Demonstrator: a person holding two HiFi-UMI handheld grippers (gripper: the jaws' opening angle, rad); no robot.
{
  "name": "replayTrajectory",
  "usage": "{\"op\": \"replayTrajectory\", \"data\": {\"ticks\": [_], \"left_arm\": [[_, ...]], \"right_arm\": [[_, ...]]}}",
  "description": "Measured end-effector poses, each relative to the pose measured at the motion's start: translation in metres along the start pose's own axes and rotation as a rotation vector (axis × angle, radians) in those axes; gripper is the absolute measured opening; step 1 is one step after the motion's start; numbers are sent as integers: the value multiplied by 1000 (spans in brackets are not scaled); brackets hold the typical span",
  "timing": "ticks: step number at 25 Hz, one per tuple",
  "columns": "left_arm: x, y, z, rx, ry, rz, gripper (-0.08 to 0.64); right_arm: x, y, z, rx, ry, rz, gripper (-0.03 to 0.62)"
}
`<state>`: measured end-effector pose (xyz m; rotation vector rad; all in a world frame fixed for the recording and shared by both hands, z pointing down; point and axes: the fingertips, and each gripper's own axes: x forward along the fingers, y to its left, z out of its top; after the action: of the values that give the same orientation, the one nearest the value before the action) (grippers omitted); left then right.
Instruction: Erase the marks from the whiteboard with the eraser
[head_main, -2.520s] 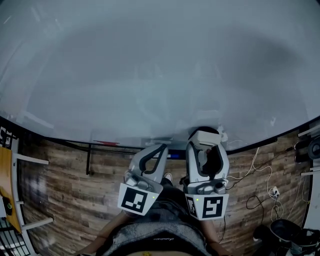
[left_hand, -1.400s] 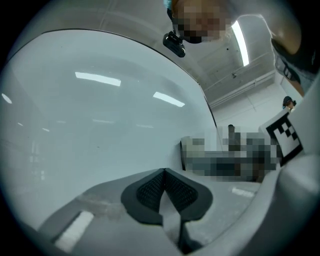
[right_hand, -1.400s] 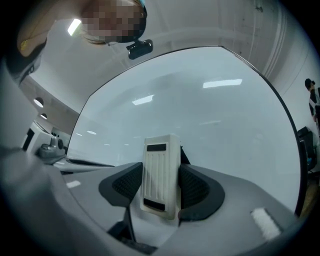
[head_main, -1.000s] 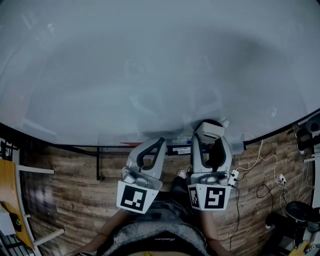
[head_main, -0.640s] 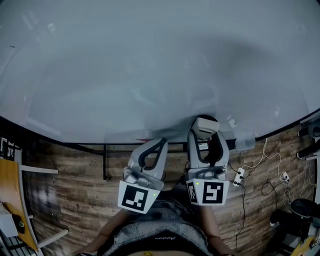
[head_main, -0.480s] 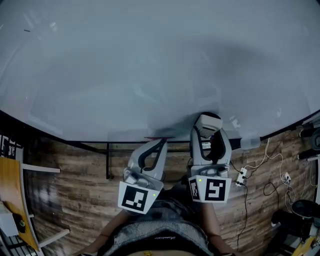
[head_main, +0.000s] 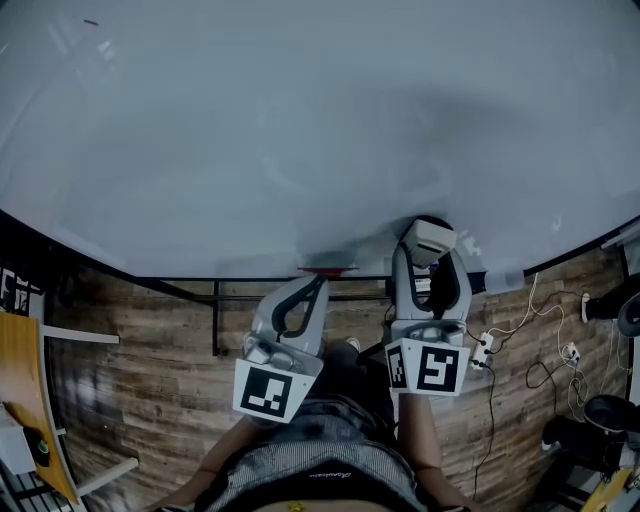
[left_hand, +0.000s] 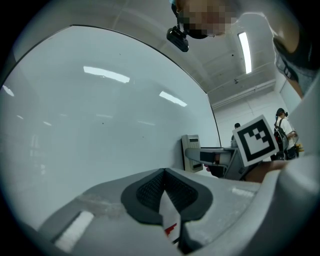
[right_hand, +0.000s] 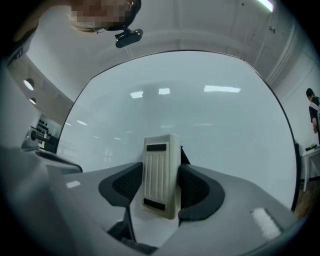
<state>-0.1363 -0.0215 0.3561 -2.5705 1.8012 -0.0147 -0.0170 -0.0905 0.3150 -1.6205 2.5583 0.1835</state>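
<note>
The whiteboard (head_main: 300, 130) fills the upper head view and looks almost clean; a small dark mark (head_main: 90, 22) shows at its top left, and tiny specks (left_hand: 103, 116) show in the left gripper view. My right gripper (head_main: 430, 255) is shut on the white ribbed eraser (head_main: 431, 238), held close against the board's lower right part; I cannot tell if it touches. In the right gripper view the eraser (right_hand: 160, 160) stands upright between the pads of the gripper (right_hand: 161, 186). My left gripper (head_main: 318, 285) hangs below the board's bottom edge, its jaws (left_hand: 164, 175) shut on nothing.
A red marker (head_main: 325, 270) lies on the board's ledge. The black stand frame (head_main: 215, 320) rises from the wooden floor. Cables and a power strip (head_main: 482, 350) lie at the right. A wooden piece of furniture (head_main: 15, 400) stands at the far left. Another person (left_hand: 280, 120) stands farther off.
The right gripper with the eraser has drifted right and slightly up along the board's lower edge. The left gripper has hardly moved. The head view has shifted.
</note>
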Motion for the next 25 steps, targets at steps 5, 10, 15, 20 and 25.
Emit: {"op": "replayTrajectory", "data": {"ticks": [5,10,15,20,25], "left_arm": [[15,-7,6,-8,-11,10,3],[27,-14,16,9,-1,17,3],[37,-19,19,20,2,37,3],[44,-27,12,-3,16,63,3],[40,-28,3,-22,8,103,3]], "right_arm": [[2,0,-1,1,11,44,241],[0,0,0,20,27,80,239],[0,0,1,34,27,118,239],[2,-4,0,37,20,145,239],[4,-6,-2,41,11,169,239]]}}
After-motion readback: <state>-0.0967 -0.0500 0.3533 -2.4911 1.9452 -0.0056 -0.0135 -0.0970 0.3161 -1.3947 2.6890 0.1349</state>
